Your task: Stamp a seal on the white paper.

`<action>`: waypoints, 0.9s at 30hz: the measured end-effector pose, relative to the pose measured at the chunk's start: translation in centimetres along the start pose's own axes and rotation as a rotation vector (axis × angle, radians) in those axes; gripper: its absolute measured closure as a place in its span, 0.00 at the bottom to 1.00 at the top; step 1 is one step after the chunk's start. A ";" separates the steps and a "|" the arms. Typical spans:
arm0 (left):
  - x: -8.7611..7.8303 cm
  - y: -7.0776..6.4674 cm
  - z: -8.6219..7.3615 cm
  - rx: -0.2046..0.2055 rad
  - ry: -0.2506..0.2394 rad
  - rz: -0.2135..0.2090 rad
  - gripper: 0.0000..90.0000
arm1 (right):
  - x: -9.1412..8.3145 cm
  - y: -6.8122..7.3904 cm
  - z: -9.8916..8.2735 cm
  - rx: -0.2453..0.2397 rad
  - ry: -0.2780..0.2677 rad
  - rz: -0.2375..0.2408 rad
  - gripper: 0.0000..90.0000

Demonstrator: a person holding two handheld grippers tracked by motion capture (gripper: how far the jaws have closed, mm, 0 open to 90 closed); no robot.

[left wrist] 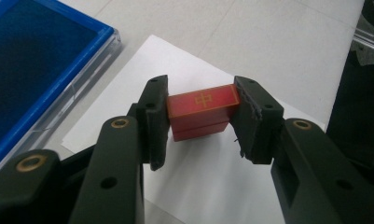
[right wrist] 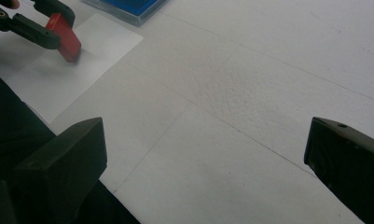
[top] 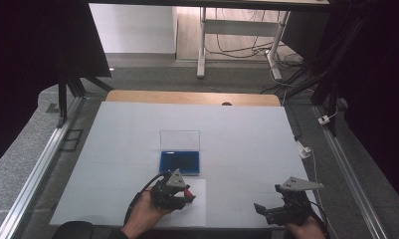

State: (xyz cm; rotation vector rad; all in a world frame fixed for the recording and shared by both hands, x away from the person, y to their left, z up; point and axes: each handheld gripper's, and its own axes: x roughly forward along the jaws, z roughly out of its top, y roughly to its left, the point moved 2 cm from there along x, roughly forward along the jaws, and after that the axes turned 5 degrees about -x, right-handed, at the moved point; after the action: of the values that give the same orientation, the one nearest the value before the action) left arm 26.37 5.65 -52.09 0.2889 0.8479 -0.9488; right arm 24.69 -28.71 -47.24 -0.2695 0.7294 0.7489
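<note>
Red block: a small red stamp block [left wrist: 202, 111] with a gold mark on its top face sat squeezed between both jaws of the left gripper [left wrist: 201, 121], pads pressing its two ends.
Left gripper: narrowed right down onto the block, held in the person's left hand [top: 143, 217] near the table's front edge, over a white sheet of paper [left wrist: 194, 177].
Block's place: right at the jaw tips, low over the paper; from the right gripper view its lower end [right wrist: 65, 42] looked down on the sheet, though contact was hard to call.
Blue case: an open blue ink-pad case [top: 179, 162], clear lid [top: 180, 139] standing upright behind it, lay just beyond the paper.
Right gripper: jaws spread wide, gripping nothing [top: 270, 209], well off to the right above the white table cover [top: 247, 134].
</note>
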 end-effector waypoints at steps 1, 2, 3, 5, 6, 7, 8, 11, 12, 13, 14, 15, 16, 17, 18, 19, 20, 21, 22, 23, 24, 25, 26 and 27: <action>0.1 0.0 0.0 0.003 0.006 0.002 0.64 | 0.0 0.0 0.0 -0.001 0.002 -0.001 0.00; 0.2 -0.1 -0.1 0.004 0.013 0.005 0.64 | 0.0 0.0 0.0 -0.002 0.002 -0.001 0.00; 0.3 -0.1 -0.1 0.004 0.016 0.007 0.64 | 0.0 0.0 0.0 -0.002 0.002 -0.001 0.00; 0.3 -0.1 -0.1 -0.002 0.015 0.011 0.64 | 0.0 0.0 0.0 -0.003 0.002 0.000 0.00; 0.3 -0.1 -0.1 -0.005 0.015 0.012 0.64 | 0.0 0.0 0.0 -0.003 0.002 0.000 0.00; 0.4 -0.2 -0.2 -0.008 0.014 0.014 0.64 | 0.0 0.0 0.0 -0.004 0.002 0.000 0.00; 0.4 -0.2 -0.2 -0.008 0.012 0.017 0.64 | 0.0 0.0 0.0 -0.003 0.002 0.000 0.00; 0.5 -0.5 -0.2 0.005 0.011 0.035 0.65 | 0.0 0.0 0.0 -0.004 0.003 0.000 0.00; 0.5 -0.6 -0.3 0.014 0.014 0.044 0.65 | 0.0 0.0 0.0 -0.004 0.003 0.000 0.00; 0.5 -0.7 -0.3 0.015 0.013 0.047 0.65 | 0.0 0.0 0.0 -0.004 0.004 0.001 0.00; 0.5 -0.7 -0.3 0.015 0.010 0.050 0.65 | 0.0 0.0 0.0 -0.004 0.004 0.001 0.00; 0.5 -0.7 -0.3 0.016 0.008 0.051 0.65 | 0.0 0.0 0.0 -0.004 0.005 0.001 0.00; 0.5 -0.8 -0.4 0.019 0.005 0.056 0.65 | 0.0 0.0 0.0 -0.004 0.005 0.001 0.00; 0.5 -0.9 -0.4 0.022 0.005 0.062 0.65 | 0.0 0.0 0.0 -0.007 0.004 0.000 0.00; 0.5 -0.9 -0.4 0.026 0.008 0.068 0.65 | 0.1 0.0 0.0 -0.006 0.003 0.001 0.00; 0.5 -1.0 -0.4 0.031 0.008 0.072 0.65 | 0.1 0.0 0.0 -0.007 0.003 0.001 0.00; 0.5 -1.1 -0.5 0.031 0.003 0.080 0.65 | 0.1 0.0 0.0 -0.007 0.003 0.002 0.00; 0.5 -1.2 -0.5 0.037 0.005 0.084 0.65 | 0.1 0.1 0.0 -0.008 0.006 0.002 0.00; 0.5 -1.3 -0.5 0.038 0.001 0.090 0.65 | 0.1 0.1 0.0 -0.008 0.006 0.003 0.00; 0.5 -1.3 -0.5 0.042 0.003 0.092 0.65 | 0.1 0.1 0.0 -0.009 0.006 0.003 0.00; 0.5 -1.3 -0.5 0.035 -0.001 0.092 0.65 | 0.1 0.1 0.0 -0.008 0.006 0.003 0.00; 0.5 -1.2 -0.6 0.029 -0.003 0.087 0.65 | 0.1 0.1 0.0 -0.008 0.007 0.003 0.00; 0.5 -1.1 -0.6 0.021 -0.008 0.080 0.65 | 0.1 0.1 0.0 -0.008 0.007 0.003 0.00; 0.5 -1.0 -0.7 0.014 -0.012 0.073 0.65 | 0.1 0.1 0.0 -0.008 0.007 0.004 0.00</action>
State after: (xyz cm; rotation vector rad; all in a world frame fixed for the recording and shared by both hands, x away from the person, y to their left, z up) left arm 25.34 5.12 -52.80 0.3243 0.8143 -0.8880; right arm 24.69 -28.57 -47.31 -0.2779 0.7338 0.7546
